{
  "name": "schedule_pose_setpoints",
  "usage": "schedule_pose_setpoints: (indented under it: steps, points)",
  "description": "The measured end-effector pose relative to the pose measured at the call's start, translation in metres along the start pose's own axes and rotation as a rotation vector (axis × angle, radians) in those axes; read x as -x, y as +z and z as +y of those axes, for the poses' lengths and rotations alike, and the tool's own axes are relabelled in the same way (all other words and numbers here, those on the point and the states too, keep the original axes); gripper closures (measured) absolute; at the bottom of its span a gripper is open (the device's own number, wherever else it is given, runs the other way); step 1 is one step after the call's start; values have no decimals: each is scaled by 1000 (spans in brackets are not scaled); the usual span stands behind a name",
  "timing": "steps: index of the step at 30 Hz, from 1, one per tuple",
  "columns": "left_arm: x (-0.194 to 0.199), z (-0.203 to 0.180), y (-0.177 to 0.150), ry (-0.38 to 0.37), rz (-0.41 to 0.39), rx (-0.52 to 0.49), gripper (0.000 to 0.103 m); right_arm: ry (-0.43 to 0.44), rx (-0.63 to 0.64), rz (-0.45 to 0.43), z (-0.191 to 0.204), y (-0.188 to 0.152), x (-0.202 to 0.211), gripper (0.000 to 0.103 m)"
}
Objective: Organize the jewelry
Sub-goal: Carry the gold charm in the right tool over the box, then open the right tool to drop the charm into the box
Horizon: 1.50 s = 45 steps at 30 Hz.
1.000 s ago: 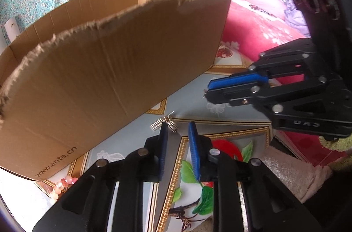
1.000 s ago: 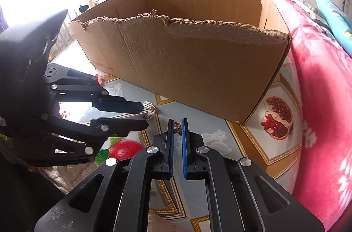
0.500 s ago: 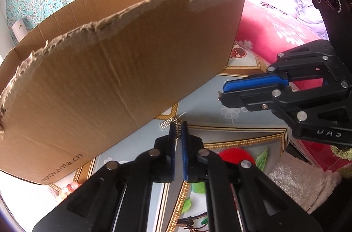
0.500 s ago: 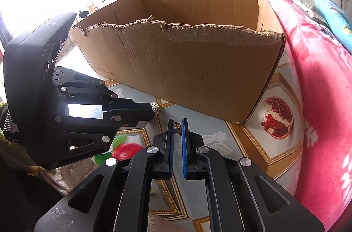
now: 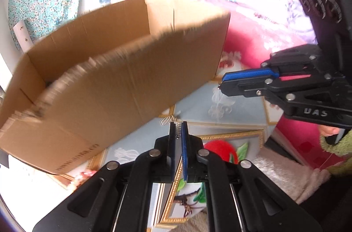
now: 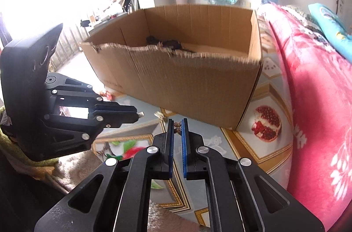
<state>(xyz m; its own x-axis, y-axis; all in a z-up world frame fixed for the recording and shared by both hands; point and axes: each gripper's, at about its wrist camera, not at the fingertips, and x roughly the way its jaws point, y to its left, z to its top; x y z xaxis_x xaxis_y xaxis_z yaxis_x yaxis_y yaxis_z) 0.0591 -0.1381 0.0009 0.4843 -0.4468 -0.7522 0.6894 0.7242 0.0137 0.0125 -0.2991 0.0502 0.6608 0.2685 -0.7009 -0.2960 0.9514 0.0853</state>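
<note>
The left hand-held gripper [image 5: 178, 128] is clamped on a small silver coiled piece of jewelry [image 5: 178, 127], held in front of the cardboard box [image 6: 198, 87]. Beside it, the right hand-held gripper [image 6: 177, 125] pinches a little butterfly-shaped piece [image 6: 177, 127] above the patterned floor mat [image 6: 253, 144].

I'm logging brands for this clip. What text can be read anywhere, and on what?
"UAS": raised letters on the right gripper, seen from the left wrist view.
Print low on the cardboard box: too blurred to read.
Nothing else legible.
</note>
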Motion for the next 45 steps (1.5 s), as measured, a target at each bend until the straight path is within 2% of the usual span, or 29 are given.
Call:
schedule_pose_setpoints:
  steps: [5, 10, 16, 22, 25, 27, 28, 30, 34, 36, 42, 45]
  points:
    - [49, 15, 21, -31, -118, 10, 99, 33, 19, -124, 4, 29, 33, 99]
    - [58, 36, 54, -1, -178, 15, 99, 30, 55, -182, 6, 59, 32, 99]
    - [21, 75, 93, 36, -64, 81, 99, 2, 47, -96, 8, 80, -13, 98]
    - [-28, 102, 108, 94, 55, 131, 99, -42, 24, -36, 12, 89, -35, 98]
    - [-37, 109, 112, 121, 76, 154, 99, -58, 10, -11, 10, 89, -42, 98]
    - [-38, 111, 114, 129, 78, 165, 98, -50, -2, -7, 8, 87, -42, 94]
    - [-38, 112, 113, 139, 80, 169, 96, -48, -7, -8, 7, 88, -43, 92]
    - [-37, 112, 114, 148, 75, 177, 85, -45, -16, -20, 6, 89, -41, 85]
    - [-31, 113, 116, 172, 54, 184, 78, -45, -24, -52, 8, 88, -32, 80]
    - [-25, 113, 116, 187, 40, 192, 67, -41, -28, -68, 8, 87, -27, 74]
    - [1, 107, 112, 212, -21, 200, 44, -36, -29, -114, 15, 83, -11, 64]
    - [19, 103, 106, 222, -57, 214, 36, -19, -32, -136, 21, 84, -5, 59]
